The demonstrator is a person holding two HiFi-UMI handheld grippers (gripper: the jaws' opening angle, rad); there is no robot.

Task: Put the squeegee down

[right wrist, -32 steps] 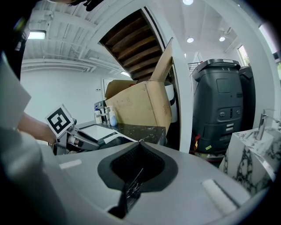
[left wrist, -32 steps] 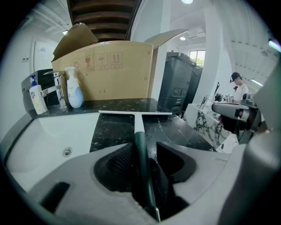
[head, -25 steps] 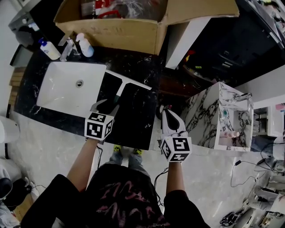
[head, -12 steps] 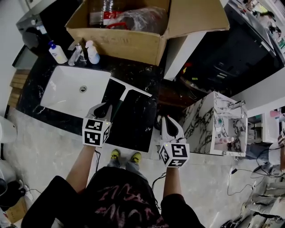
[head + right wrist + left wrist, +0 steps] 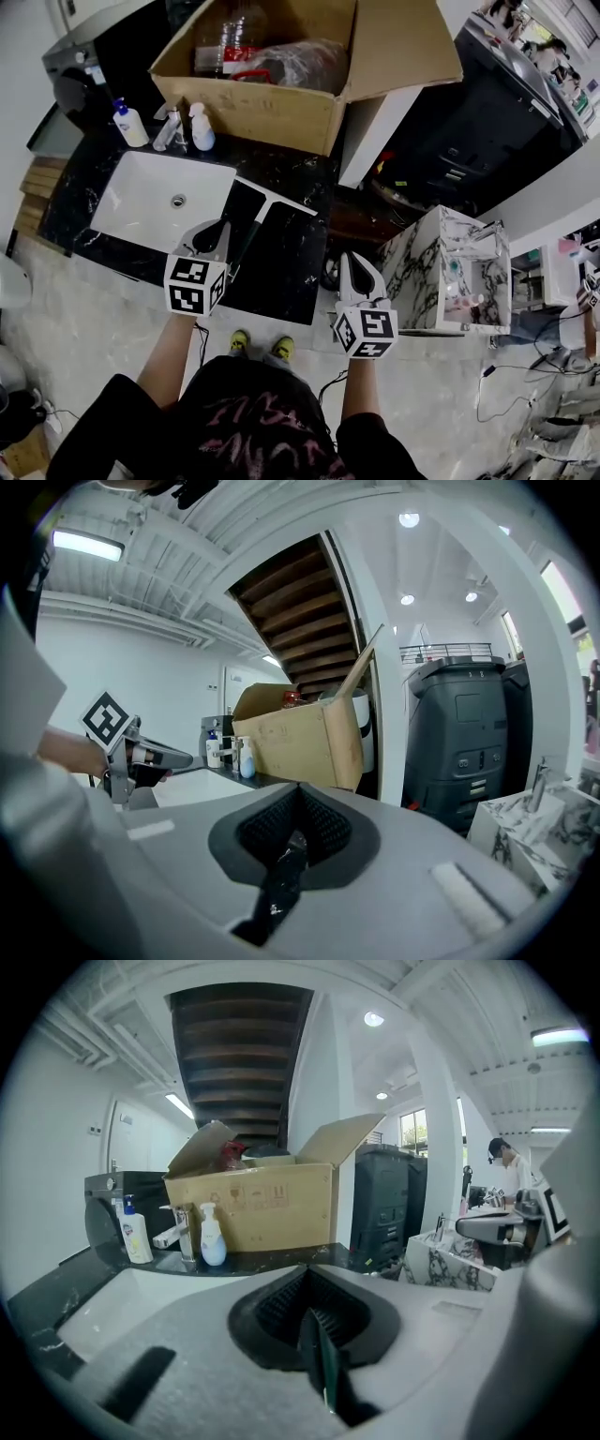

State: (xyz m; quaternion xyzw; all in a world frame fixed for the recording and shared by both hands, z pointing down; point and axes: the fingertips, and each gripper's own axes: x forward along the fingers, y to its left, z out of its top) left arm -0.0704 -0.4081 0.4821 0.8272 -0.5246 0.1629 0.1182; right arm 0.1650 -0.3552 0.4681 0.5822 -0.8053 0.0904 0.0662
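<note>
Squeegee [image 5: 274, 200] flat on counter [image 5: 286, 267] — left hand-held gripper [image 5: 216, 230] closed (empty)

The dark handle end of the squeegee [image 5: 273, 198] cannot be made out beside the left claw [image 5: 217, 227].

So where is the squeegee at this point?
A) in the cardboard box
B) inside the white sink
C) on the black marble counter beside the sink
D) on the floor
C: the squeegee lies flat on the black counter, just to the right of the sink in the head view.
</note>
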